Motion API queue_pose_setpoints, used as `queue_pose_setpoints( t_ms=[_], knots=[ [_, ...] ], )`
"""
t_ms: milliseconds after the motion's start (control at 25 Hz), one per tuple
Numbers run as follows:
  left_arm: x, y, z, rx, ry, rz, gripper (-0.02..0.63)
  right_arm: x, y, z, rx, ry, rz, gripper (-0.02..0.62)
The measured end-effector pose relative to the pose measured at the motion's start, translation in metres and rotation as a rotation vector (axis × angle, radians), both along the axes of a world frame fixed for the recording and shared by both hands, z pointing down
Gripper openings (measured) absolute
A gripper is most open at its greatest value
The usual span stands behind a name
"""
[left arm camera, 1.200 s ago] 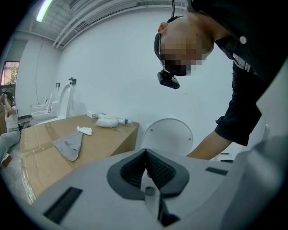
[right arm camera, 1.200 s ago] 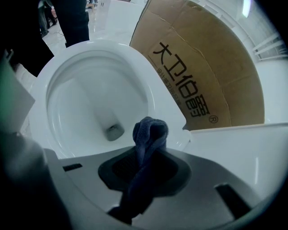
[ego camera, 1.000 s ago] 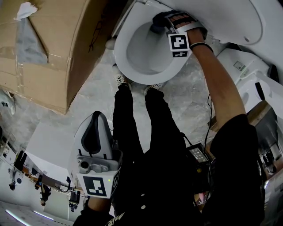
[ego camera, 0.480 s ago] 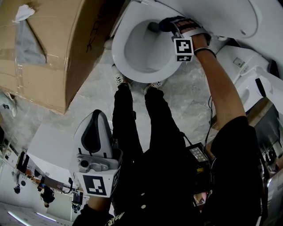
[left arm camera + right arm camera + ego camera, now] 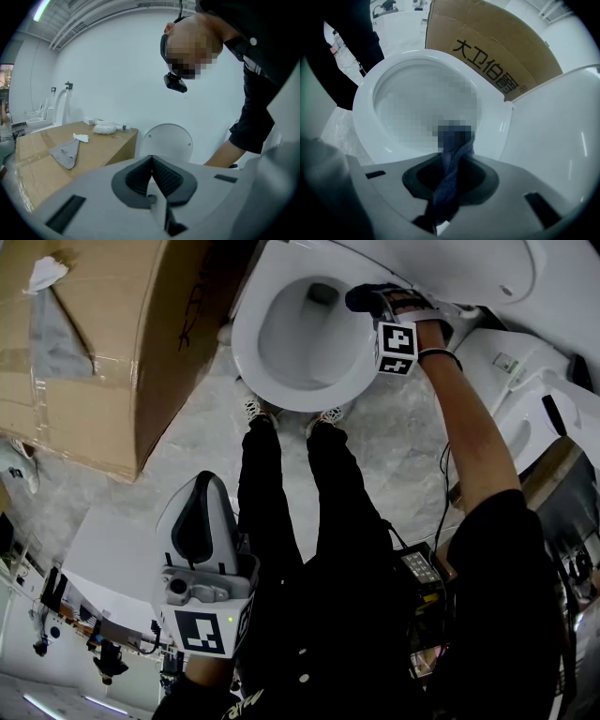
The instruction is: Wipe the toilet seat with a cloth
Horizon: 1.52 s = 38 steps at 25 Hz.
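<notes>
Right gripper (image 5: 367, 300) is in at the back of the toilet seat (image 5: 246, 345), close to where the raised lid (image 5: 450, 266) meets it. Its own view shows the jaws clamped on the cloth (image 5: 451, 174), a dark blue twist sticking out past the tips toward the seat's inner edge. Whether the cloth is actually pressing on the seat there, I can't tell; a blurred patch covers the tip.

Left gripper (image 5: 202, 532) hangs well away from the seat, back by the person's legs, jaws together on nothing. A cardboard box (image 5: 94, 352) stands just beside the seat on the side opposite the right gripper.

Now the worries. That cloth is bunched into a narrow rope, so only a thin strip would meet the seat, and I'd expect streaks and missed patches on a sweep around the ring. It hangs over the bowl opening too: if the clamp loosens, or the twist snags on the rim, it likely drops straight in. Push too low and the hard jaw tips, not the fabric, scrape the seat. And with the gripper this near the lid, a bump could bring it swinging down.
</notes>
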<state>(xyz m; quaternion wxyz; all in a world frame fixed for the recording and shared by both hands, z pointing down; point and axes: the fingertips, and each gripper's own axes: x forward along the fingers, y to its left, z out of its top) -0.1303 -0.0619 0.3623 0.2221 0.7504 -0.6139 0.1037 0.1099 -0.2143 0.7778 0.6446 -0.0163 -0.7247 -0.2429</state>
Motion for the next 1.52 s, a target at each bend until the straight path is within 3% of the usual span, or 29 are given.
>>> queue_pose_setpoints(
  t_ms=[600, 1520],
  knots=[
    [0.008, 0.005, -0.008, 0.024, 0.011, 0.041, 0.011, 0.036, 0.046, 0.000, -0.166, -0.040, 0.292, 0.083],
    [0.007, 0.014, -0.012, 0.037, 0.015, 0.071, 0.011, 0.031, 0.123, 0.004, -0.252, -0.103, 0.506, 0.084]
  ],
)
